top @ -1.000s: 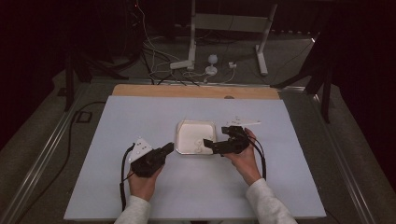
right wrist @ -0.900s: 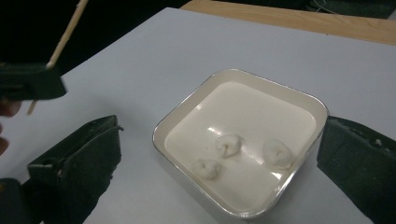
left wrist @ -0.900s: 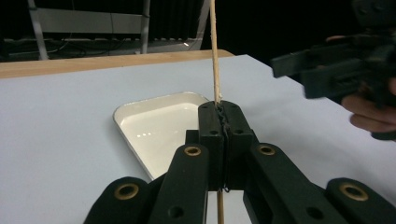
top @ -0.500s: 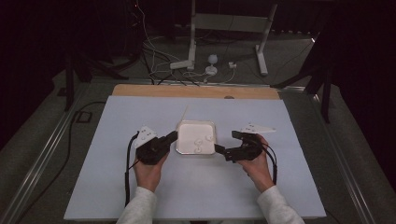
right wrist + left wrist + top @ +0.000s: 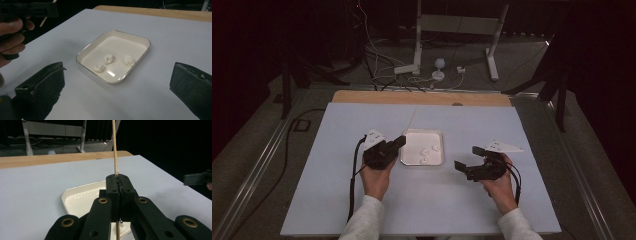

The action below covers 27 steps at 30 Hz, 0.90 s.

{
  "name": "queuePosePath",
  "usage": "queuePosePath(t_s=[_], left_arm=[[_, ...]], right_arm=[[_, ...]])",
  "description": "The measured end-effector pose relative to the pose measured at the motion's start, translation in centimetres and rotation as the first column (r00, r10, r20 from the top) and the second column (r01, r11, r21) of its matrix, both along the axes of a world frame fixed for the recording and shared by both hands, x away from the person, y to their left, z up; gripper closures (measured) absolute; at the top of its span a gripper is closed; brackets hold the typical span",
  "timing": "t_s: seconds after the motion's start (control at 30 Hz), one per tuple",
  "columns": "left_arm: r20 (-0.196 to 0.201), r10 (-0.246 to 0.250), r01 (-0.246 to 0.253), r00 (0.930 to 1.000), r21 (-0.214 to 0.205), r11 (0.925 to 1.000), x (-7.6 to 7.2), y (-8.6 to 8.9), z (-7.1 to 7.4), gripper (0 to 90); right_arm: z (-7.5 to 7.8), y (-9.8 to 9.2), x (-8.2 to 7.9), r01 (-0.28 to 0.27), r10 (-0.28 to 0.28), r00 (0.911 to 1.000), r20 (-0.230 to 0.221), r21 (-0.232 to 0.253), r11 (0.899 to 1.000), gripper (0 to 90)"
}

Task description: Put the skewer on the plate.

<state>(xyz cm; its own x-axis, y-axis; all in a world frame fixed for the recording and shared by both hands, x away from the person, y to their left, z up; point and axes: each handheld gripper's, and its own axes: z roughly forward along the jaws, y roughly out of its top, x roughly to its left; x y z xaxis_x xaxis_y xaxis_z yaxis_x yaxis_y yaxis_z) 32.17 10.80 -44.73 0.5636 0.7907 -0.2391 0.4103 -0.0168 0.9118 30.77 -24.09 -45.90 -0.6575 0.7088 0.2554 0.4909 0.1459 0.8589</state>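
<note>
A white tray [image 5: 414,142] lies mid-table and holds three white lumps [image 5: 109,59]. My left gripper [image 5: 399,141] sits at the tray's left edge, shut on a thin wooden stick [image 5: 115,150]. The stick rises from between the closed jaws and leans away over the table [image 5: 410,122]. The left gripper view shows the jaws pressed together around it [image 5: 119,180], with the tray [image 5: 75,197] just beyond. My right gripper [image 5: 467,157] is to the right of the tray, a short way off, open with nothing between its jaws. In the right gripper view [image 5: 116,75] the tray [image 5: 120,45] lies ahead of it.
The table top is a pale sheet [image 5: 337,200] with a wooden strip [image 5: 422,97] along its far edge. Beyond that are cables and metal stand legs [image 5: 417,55] on the floor. The hand on the left gripper [image 5: 10,32] appears at the left of the right gripper view.
The right gripper has drawn back from the tray's right edge toward the near right. The left gripper has moved forward to the tray's left edge with the stick.
</note>
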Motion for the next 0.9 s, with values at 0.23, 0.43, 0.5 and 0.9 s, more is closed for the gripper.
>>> queuePosePath(t_s=[0.23, 0.43, 0.5, 0.9], left_arm=[[-0.018, 0.011, -0.011, 0.9998, 0.007, 0.9999, 0.8, -0.7, -0.2, 89.7], [-0.034, 0.02, -0.019, 0.9992, 0.009, 0.9998, 1.4, -1.3, -0.4, 89.7], [-0.038, 0.025, -0.024, 0.999, 0.013, 0.9996, 1.6, -1.4, -0.6, 89.7], [-0.081, 0.036, -0.032, 0.996, 0.044, 0.9985, 2.5, -2.6, -1.9, 89.7]], right_arm=[[-0.4, -2.0, -1.1, 0.025, -0.025, 0.9997, 0.004, 0.017, 1.0, 0.0], [-0.4, -3.4, -1.6, 0.048, -0.049, 0.9987, 0.012, 0.028, 0.998, 0.0], [-0.3, -3.7, -1.8, 0.055, -0.056, 0.9983, 0.015, 0.032, 0.998, 0.0], [-0.3, -4.4, -2.2, 0.068, -0.069, 0.9976, 0.013, 0.048, 0.997, 0.0]])
